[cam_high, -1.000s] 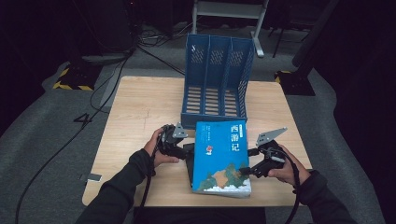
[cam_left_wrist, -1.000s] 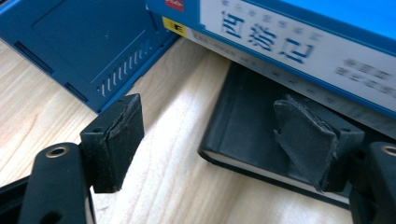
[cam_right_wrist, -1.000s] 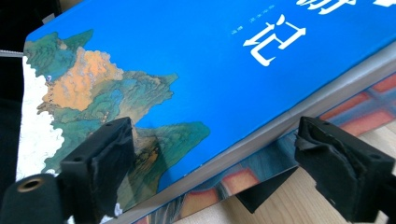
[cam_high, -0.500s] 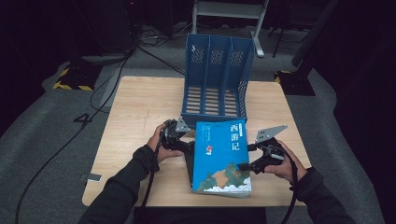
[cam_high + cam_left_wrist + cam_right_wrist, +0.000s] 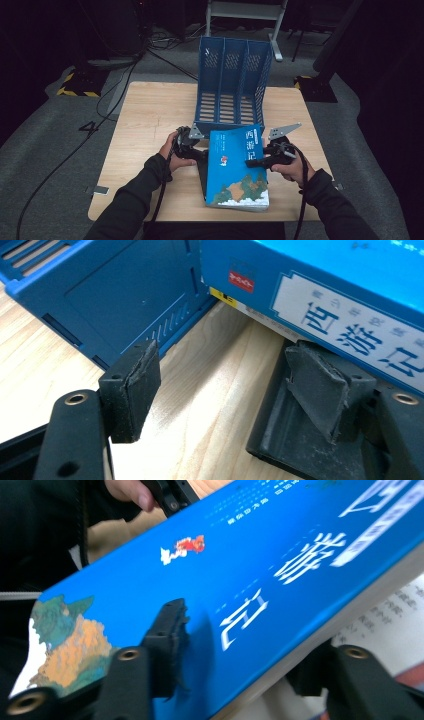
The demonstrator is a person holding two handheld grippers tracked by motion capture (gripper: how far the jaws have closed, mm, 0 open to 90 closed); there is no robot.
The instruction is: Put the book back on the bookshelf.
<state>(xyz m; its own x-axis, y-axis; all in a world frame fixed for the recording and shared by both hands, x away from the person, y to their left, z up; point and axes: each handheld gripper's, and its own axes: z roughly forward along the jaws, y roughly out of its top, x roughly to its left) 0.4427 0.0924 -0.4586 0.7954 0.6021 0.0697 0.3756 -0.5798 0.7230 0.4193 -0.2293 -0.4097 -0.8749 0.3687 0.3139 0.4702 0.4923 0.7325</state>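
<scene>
Now, from left to right:
Left gripper (image 5: 200, 152): its jaws stand wide apart with bare table between them; one pad sits right under the book's spine edge, and it grips nothing.
Book (image 5: 236, 167): a thick blue book that lies flat at the near side of the table (image 5: 145, 130), just in front of the rack.
How it will handle: it looks heavy and stiff, and the shiny cover may be slippery, so it could slide out of a weak grip.
Where to hold: at the long side edges, one gripper on each side, well in from the corners.
Right gripper (image 5: 255, 162): its jaws have just been closing on the book's right edge, one above the cover and one below.
Rack (image 5: 232, 87): a blue file rack behind the book; its low front wall stands in the way.
</scene>
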